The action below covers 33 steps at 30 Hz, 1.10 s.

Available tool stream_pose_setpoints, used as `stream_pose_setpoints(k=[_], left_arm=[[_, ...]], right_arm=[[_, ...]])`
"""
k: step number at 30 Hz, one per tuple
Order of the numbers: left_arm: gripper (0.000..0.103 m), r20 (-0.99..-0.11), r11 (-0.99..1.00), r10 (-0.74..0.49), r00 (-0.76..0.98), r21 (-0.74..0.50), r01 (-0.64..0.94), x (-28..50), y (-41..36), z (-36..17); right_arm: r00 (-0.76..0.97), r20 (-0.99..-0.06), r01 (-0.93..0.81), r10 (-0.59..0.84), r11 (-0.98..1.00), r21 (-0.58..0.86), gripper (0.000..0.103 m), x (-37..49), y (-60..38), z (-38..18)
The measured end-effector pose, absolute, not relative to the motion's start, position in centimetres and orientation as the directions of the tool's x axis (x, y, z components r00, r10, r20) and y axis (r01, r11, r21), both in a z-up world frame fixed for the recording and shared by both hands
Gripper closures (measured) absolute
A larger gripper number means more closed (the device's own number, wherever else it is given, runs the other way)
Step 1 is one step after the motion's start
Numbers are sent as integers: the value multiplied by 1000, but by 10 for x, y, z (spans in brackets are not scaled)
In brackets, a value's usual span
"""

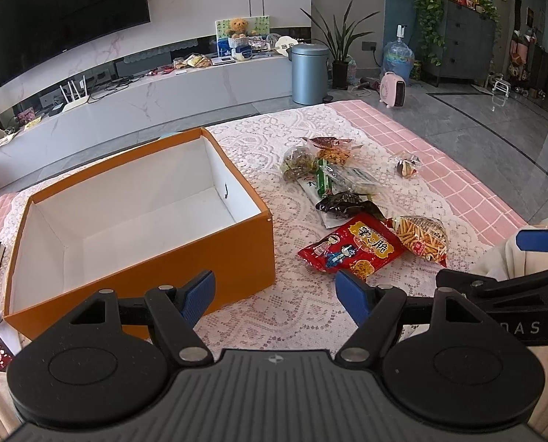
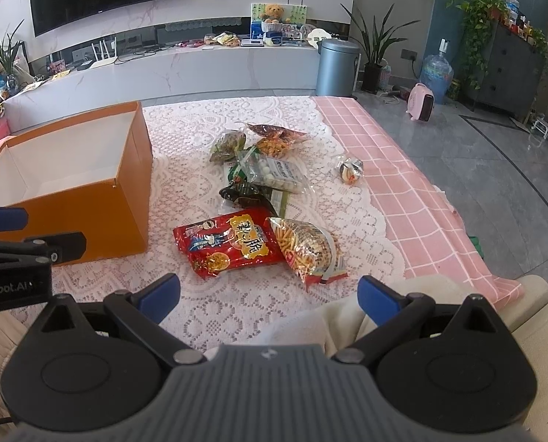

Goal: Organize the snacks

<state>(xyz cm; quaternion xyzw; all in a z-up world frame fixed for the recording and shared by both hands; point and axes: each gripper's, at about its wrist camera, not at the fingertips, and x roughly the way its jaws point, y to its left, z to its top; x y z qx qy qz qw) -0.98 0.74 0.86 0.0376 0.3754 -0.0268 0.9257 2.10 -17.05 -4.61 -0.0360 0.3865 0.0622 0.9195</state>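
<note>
snacks (image 2: 259,199): about eight packets beside one orange box (image 2: 126,199); both grippers' jaws released, empty

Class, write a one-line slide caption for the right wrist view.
Open right gripper faces a pile of snack packets beside an empty orange box on a lace-covered table.

Glossy plastic red snack bag (image 2: 233,243), matt cardboard box (image 1: 185,276), lace tablecloth (image 2: 207,118)
</note>
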Motion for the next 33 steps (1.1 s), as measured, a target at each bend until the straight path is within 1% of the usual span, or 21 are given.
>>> stream_pose_setpoints(k=[2,4,5,6,7,8,9,10,11,12,13,14,15,16,17,20,21,22,24,27,33], left_arm=[[21,-699,995,-36,715,41,90,-7,6,4],[32,-700,994,-58,712,24,104,-4,6,2],[35,-700,993,-81,709,8,121,-3,5,-1],[41,-703,991,-96,704,-3,132,-1,4,-3],[46,-708,990,-109,698,-13,141,1,3,-4],[49,-709,988,-124,694,-25,152,3,1,-6],[57,-708,985,-144,691,-34,171,4,-2,-8],[61,-707,981,-161,688,-38,191,5,-4,-9],[61,-706,975,-183,684,-41,219,7,-8,-12],[61,-704,971,-196,683,-41,236,8,-10,-13],[59,-700,967,-205,684,-37,252,10,-13,-15],[55,-700,965,-207,684,-32,260,12,-15,-16],[47,-701,961,-213,680,-23,277,15,-19,-19],[43,-703,953,-224,675,-13,303,19,-23,-21],[41,-705,947,-232,670,-8,321,21,-26,-22],[36,-720,928,-244,650,22,372,31,-35,-29],[31,-722,923,-243,648,33,383,34,-38,-31],[28,-724,917,-241,646,48,396,38,-41,-33],[27,-729,904,-244,640,68,423,44,-46,-37],[22,-743,874,-255,619,97,476,54,-53,-44],[20,-771,826,-261,581,134,548,74,-62,-62]], right_arm=[[704,-704,-148,91,989,-19,4,22,-173,-45],[719,-689,-149,89,988,-28,4,24,-175,-45],[724,-685,-149,86,988,-33,5,26,-176,-45],[725,-684,-150,85,988,-35,11,29,-178,-45],[723,-686,-151,87,988,-34,15,32,-180,-46],[717,-692,-150,86,988,-32,22,37,-182,-47],[711,-698,-147,86,989,-29,29,40,-184,-49],[706,-703,-146,86,989,-26,31,43,-186,-51],[698,-711,-147,89,989,-20,36,47,-188,-54],[691,-717,-149,92,989,-17,38,50,-190,-56],[682,-725,-155,96,988,-15,38,54,-191,-59],[671,-734,-164,101,986,-15,39,59,-192,-62],[662,-742,-172,103,985,-17,38,63,-193,-65],[654,-749,-181,106,983,-19,38,67,-195,-67],[646,-756,-189,108,982,-22,36,71,-195,-69],[623,-776,-204,97,978,-42,26,85,-199,-77],[616,-783,-206,90,977,-50,24,90,-201,-79],[608,-790,-207,83,977,-57,22,95,-202,-81],[589,-805,-208,68,976,-69,18,105,-206,-87],[558,-828,-205,56,976,-72,18,120,-212,-96],[493,-865,-201,92,980,-10,17,140,-217,-111]])
